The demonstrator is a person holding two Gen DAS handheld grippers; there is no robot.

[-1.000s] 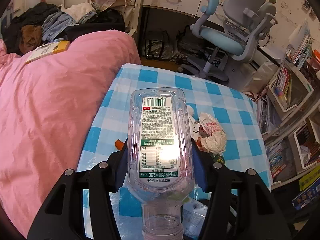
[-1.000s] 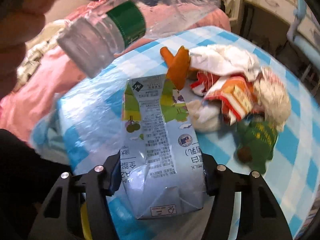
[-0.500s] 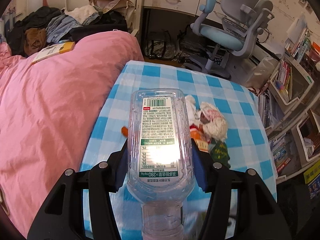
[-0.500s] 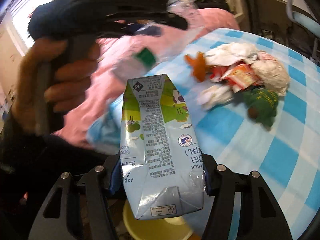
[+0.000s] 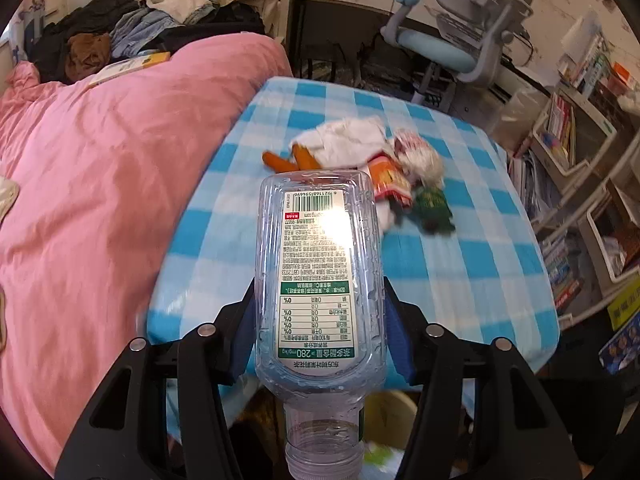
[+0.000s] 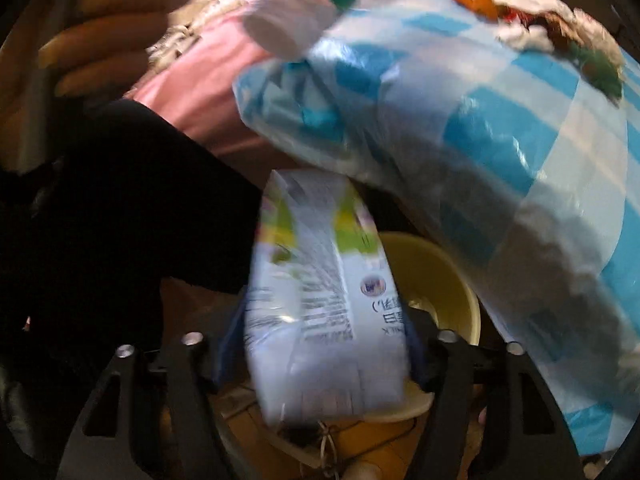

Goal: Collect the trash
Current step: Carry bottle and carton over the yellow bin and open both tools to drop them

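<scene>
My left gripper (image 5: pixel 318 320) is shut on a clear empty plastic bottle (image 5: pixel 318 272) with a white and green label, held cap toward the camera above the near edge of the blue checked table (image 5: pixel 460 272). My right gripper (image 6: pixel 320 344) is shut on a flattened milk carton (image 6: pixel 320 320), held below the table edge over a yellow bin (image 6: pixel 436 280). The bottle's white cap (image 6: pixel 280 28) shows at the top of the right wrist view. A pile of trash (image 5: pixel 380 164) lies on the table: white tissues, orange peel, a red wrapper, a green wrapper.
A pink duvet (image 5: pixel 100 200) covers the bed left of the table. A blue desk chair (image 5: pixel 448 40) and desk stand behind it. Shelves with books (image 5: pixel 580 160) line the right. The yellow bin's rim (image 5: pixel 390 404) shows under the table edge.
Both grippers have pulled back from the table toward its near edge. The right gripper has dropped below the tabletop with the carton, over the yellow bin. The trash pile has not moved.
</scene>
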